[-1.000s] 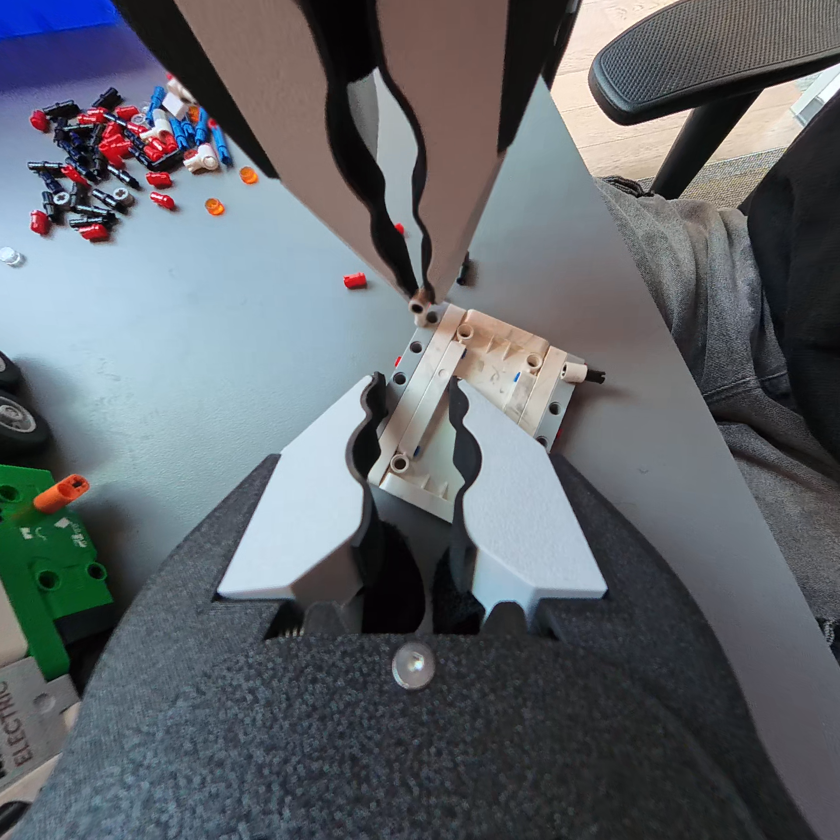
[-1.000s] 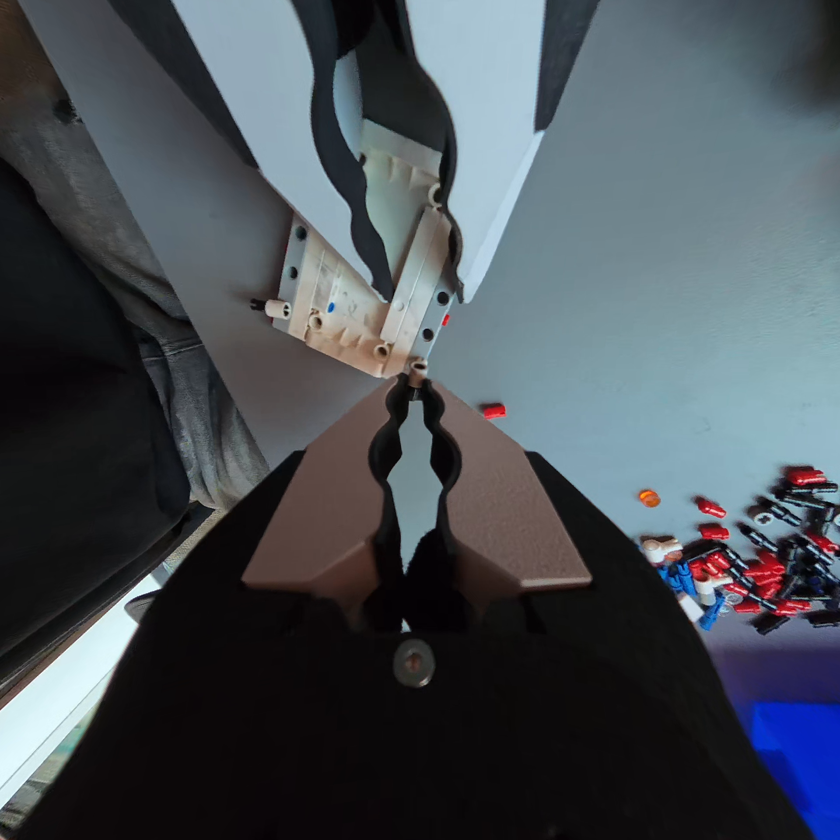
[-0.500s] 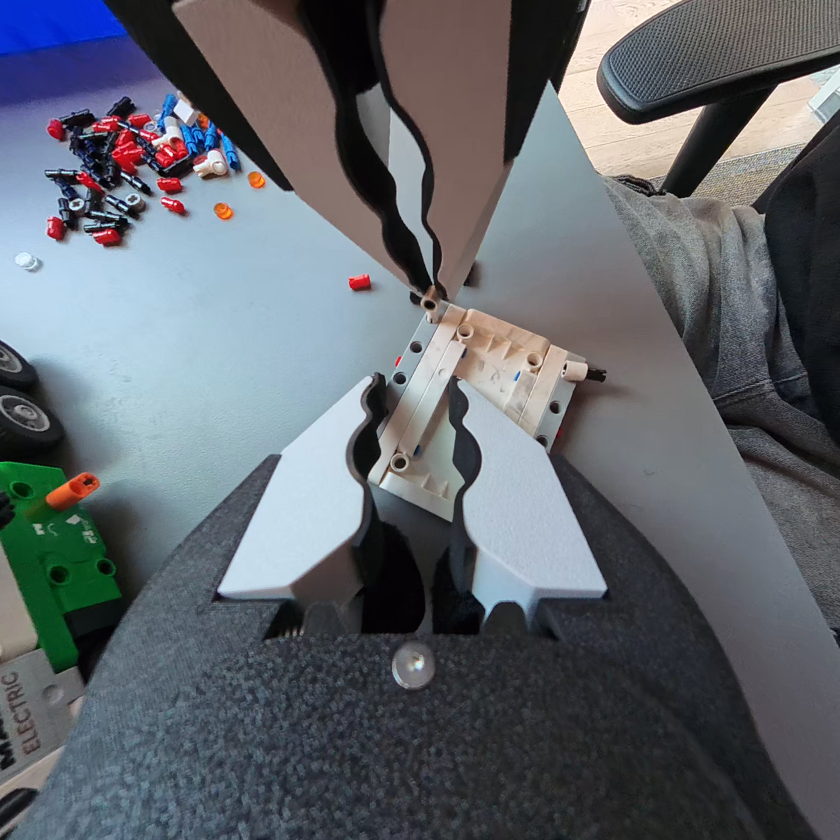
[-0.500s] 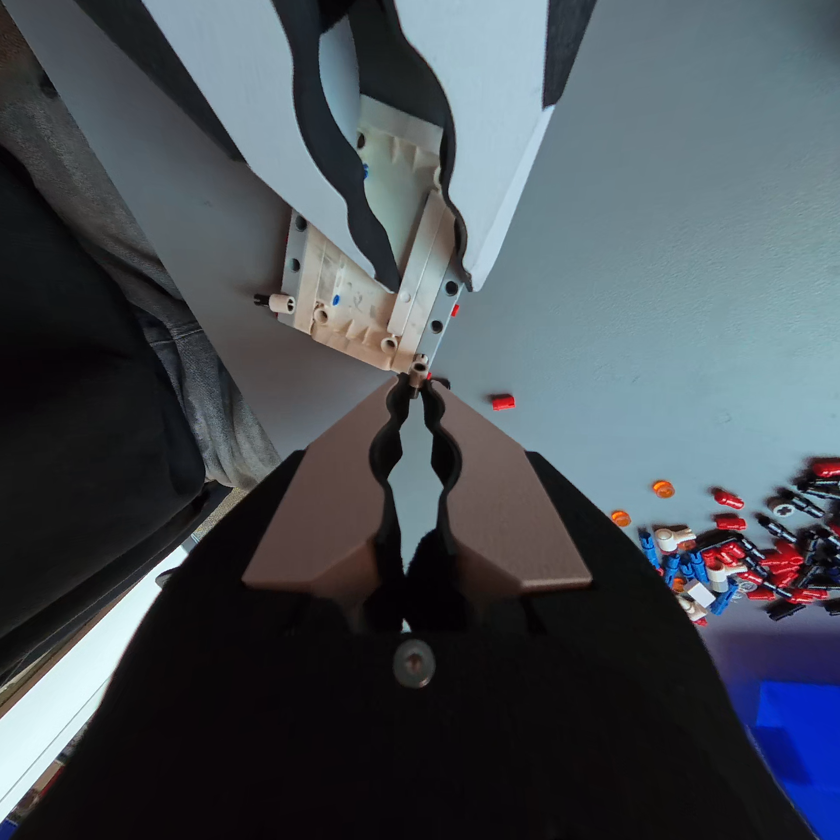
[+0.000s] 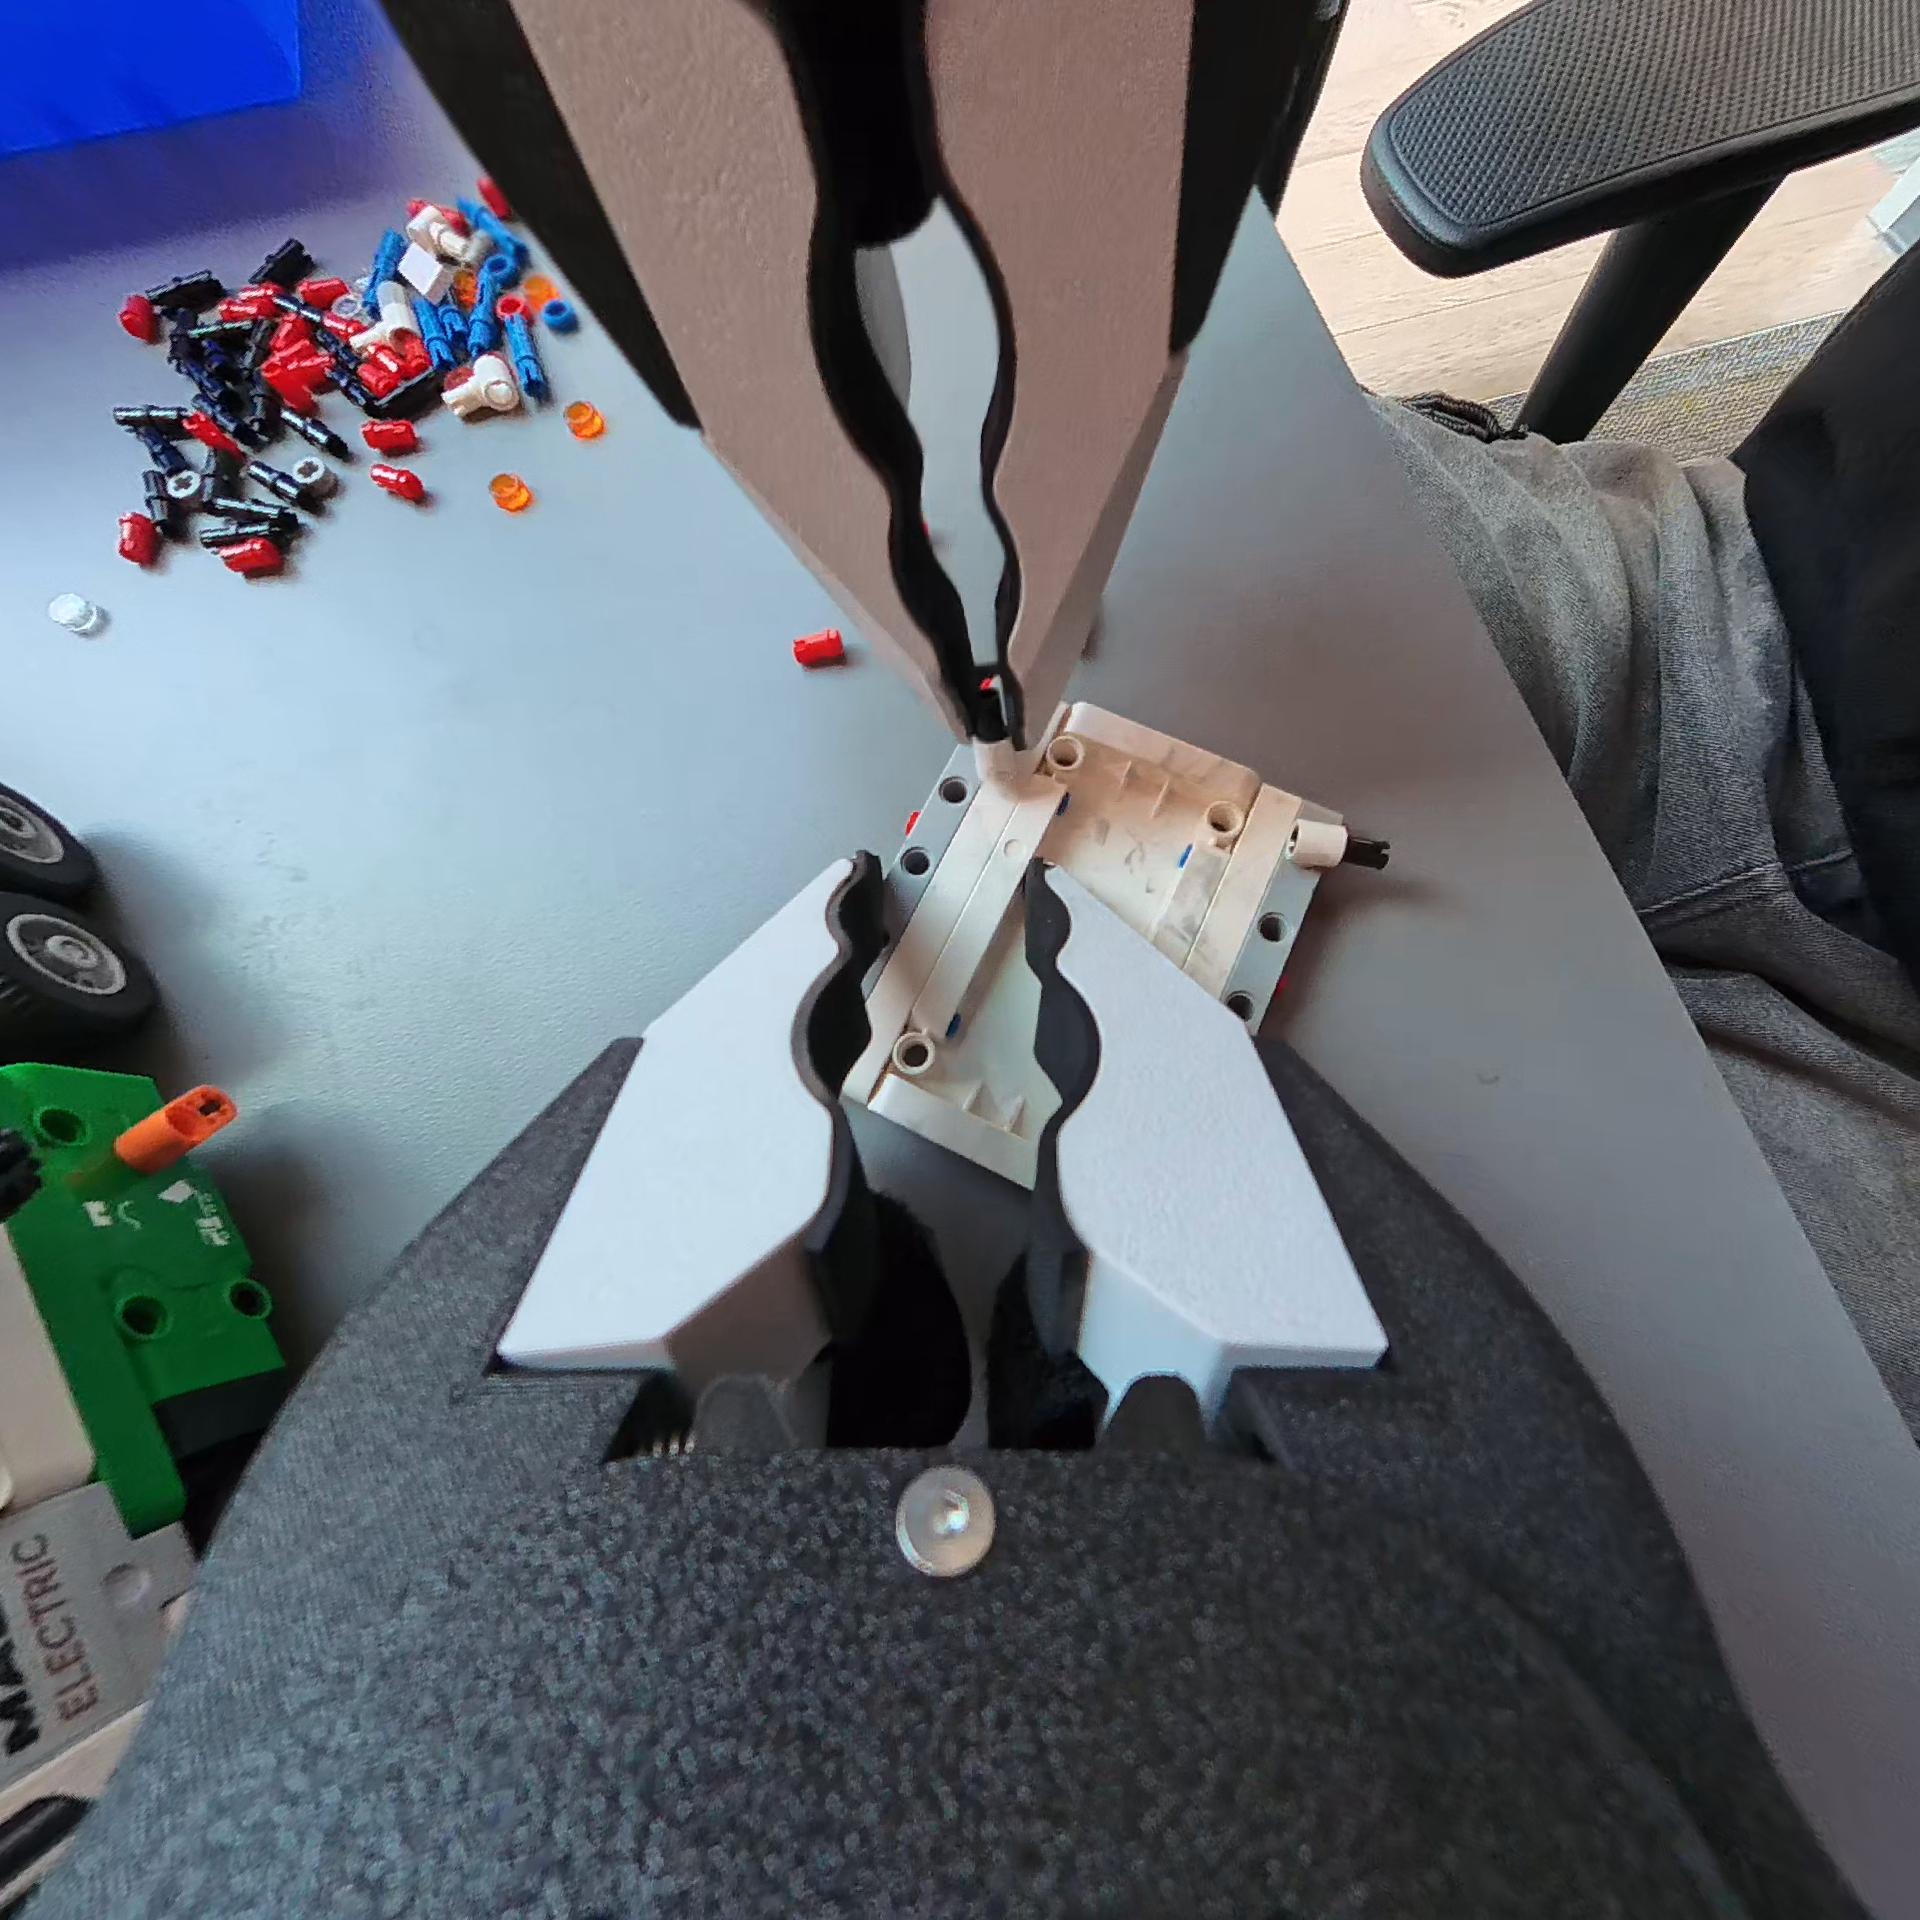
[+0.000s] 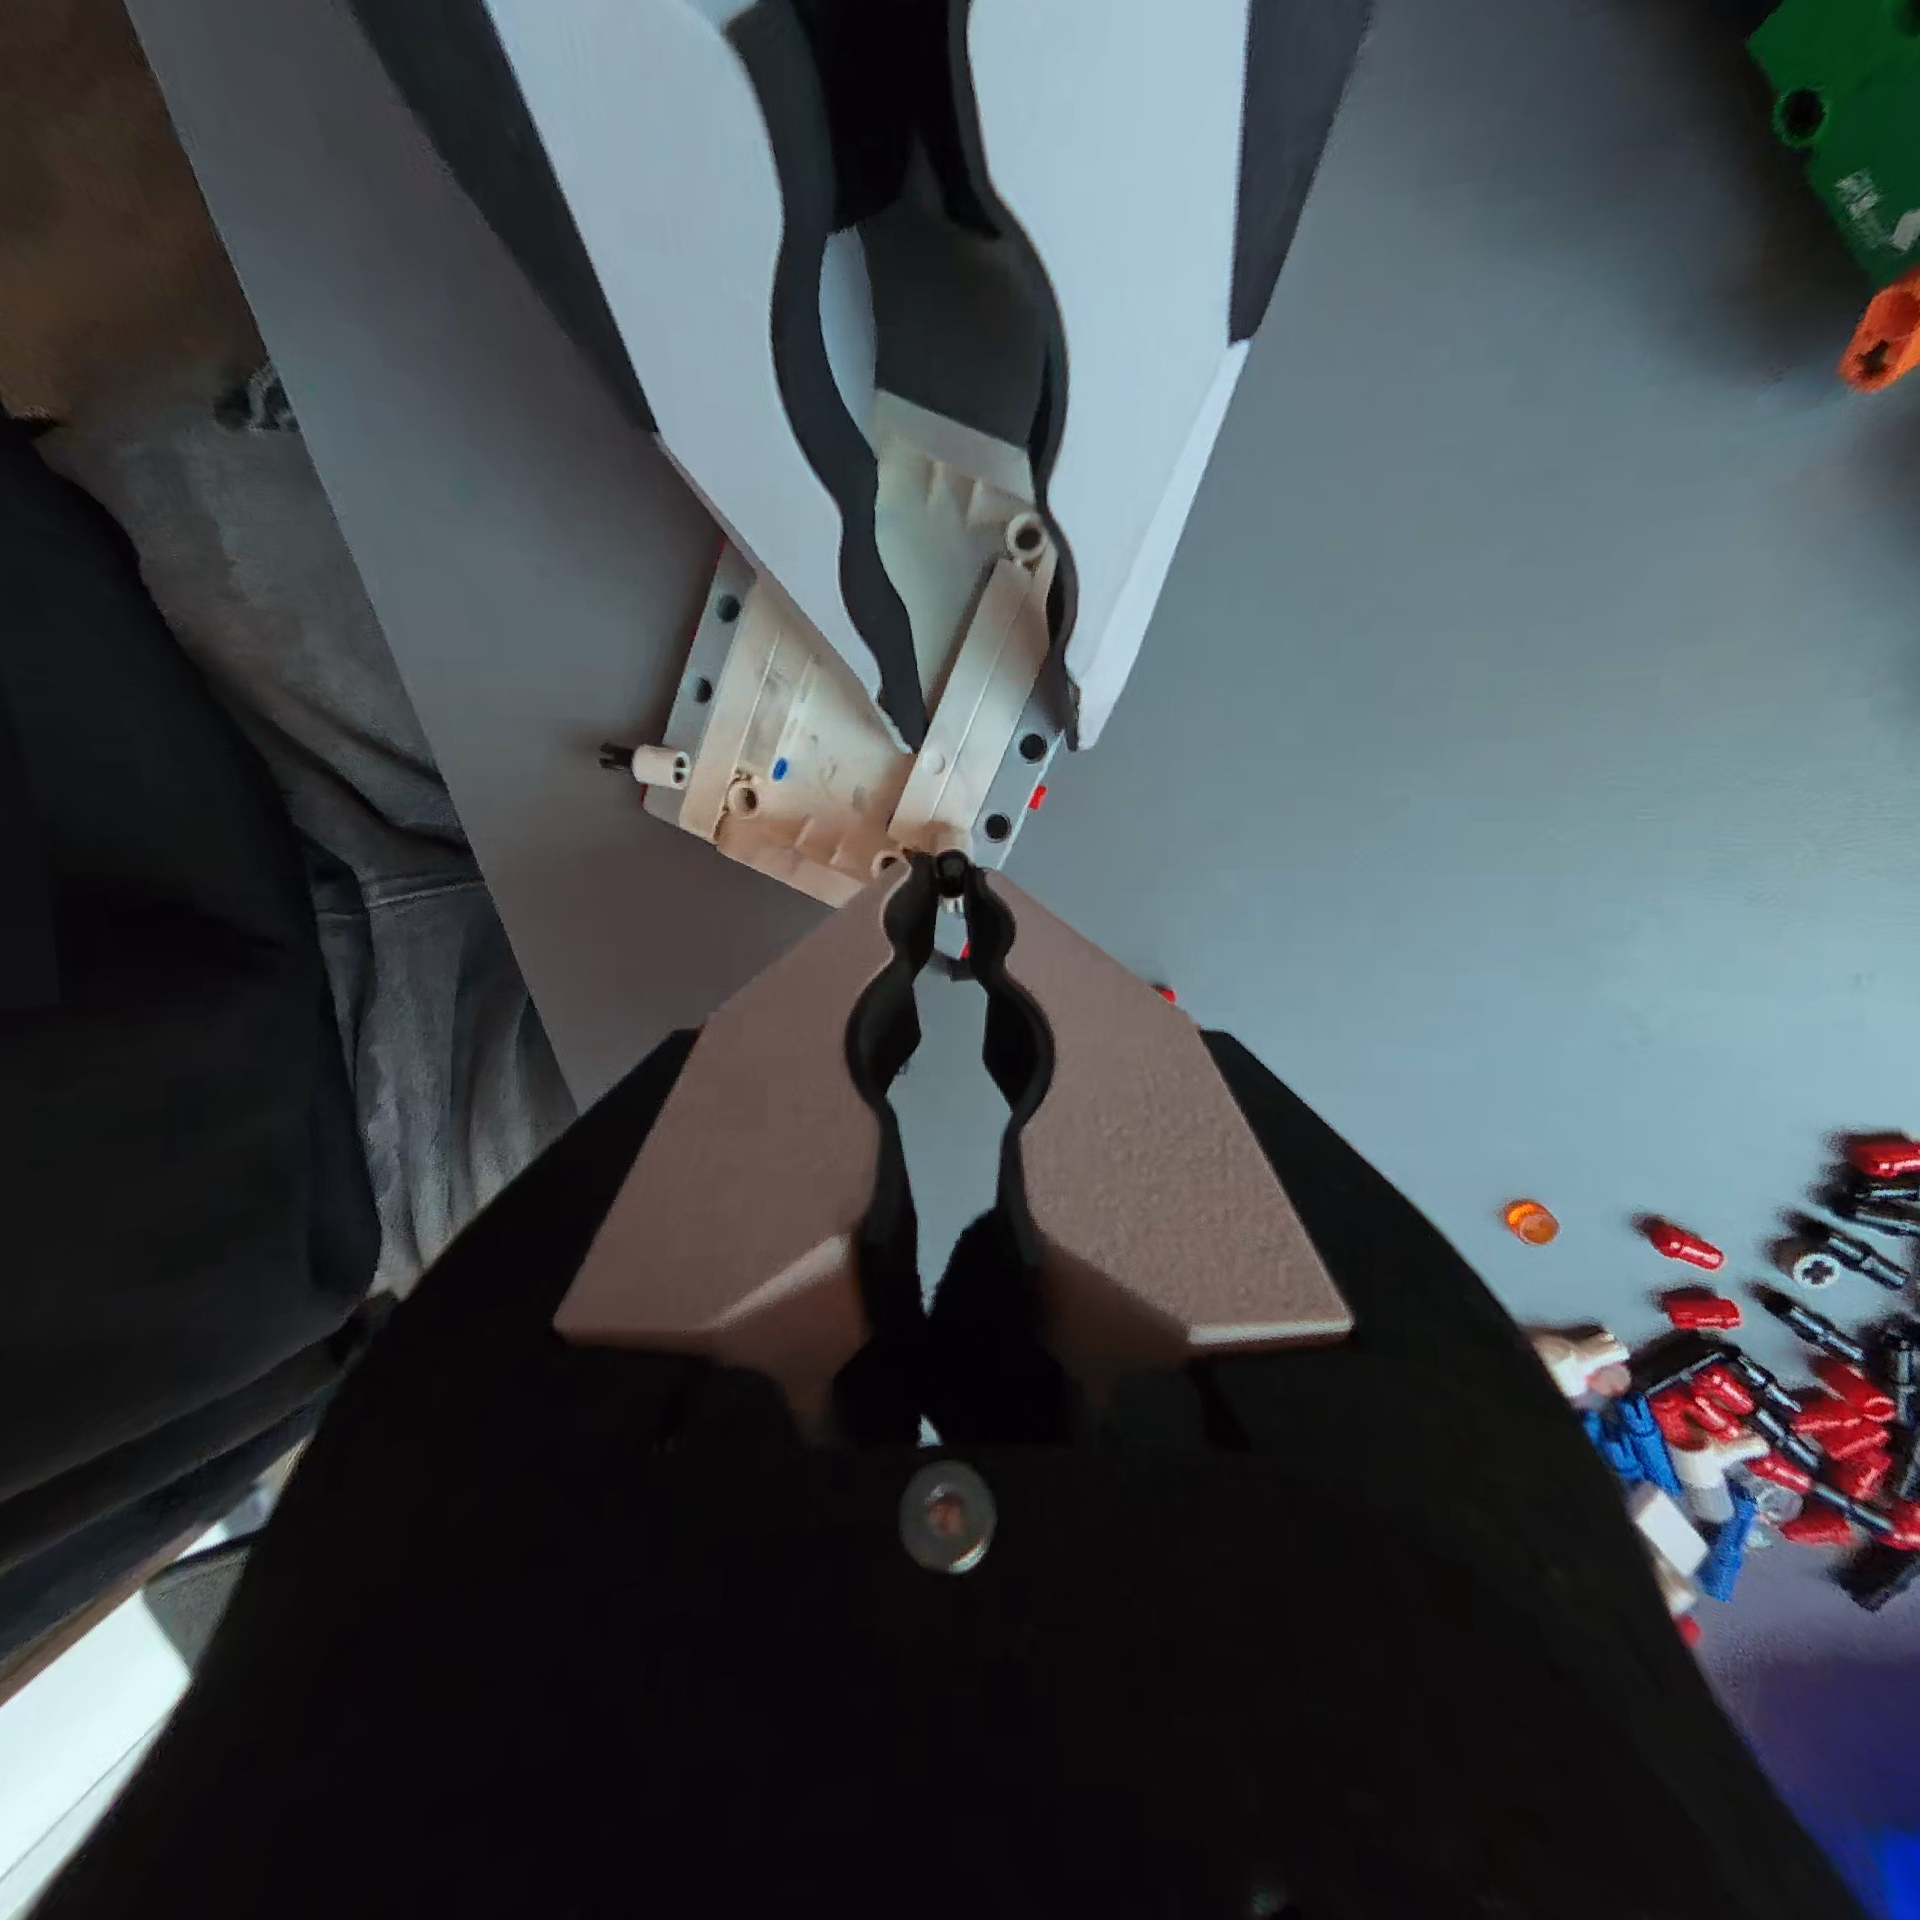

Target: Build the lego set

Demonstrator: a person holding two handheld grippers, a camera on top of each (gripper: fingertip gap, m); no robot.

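A white and grey Lego assembly (image 5: 1143, 831) lies low over the grey table (image 5: 468, 831) near its edge. My left gripper (image 5: 951, 883), with light grey fingers, is shut on the assembly's near end. My right gripper (image 6: 945, 871), with brown fingers, is shut on a small black pin (image 6: 948, 864) with a tan sleeve (image 5: 1003, 758). The sleeve touches the assembly's far corner. In the right wrist view the assembly (image 6: 810, 748) lies just past my fingertips, with the left gripper (image 6: 987, 717) clamped on it from above. In the left wrist view the right gripper (image 5: 992, 717) comes down from the top.
A pile of small red, black and blue pieces (image 5: 312, 343) lies at the back left. A lone red pin (image 5: 818, 649) lies near the assembly. A green model (image 5: 135, 1247) and wheels (image 5: 52, 935) are at the left. A person's grey-clad leg (image 5: 1662, 727) and a chair armrest (image 5: 1642, 114) lie beyond the table edge. Only a small space, under 4 cm, lies between the two pairs of fingers.
The right gripper has pushed the pin and sleeve closer against the assembly's corner. The left gripper keeps its hold on the assembly. The right wrist view has turned, and the green model now shows in it.
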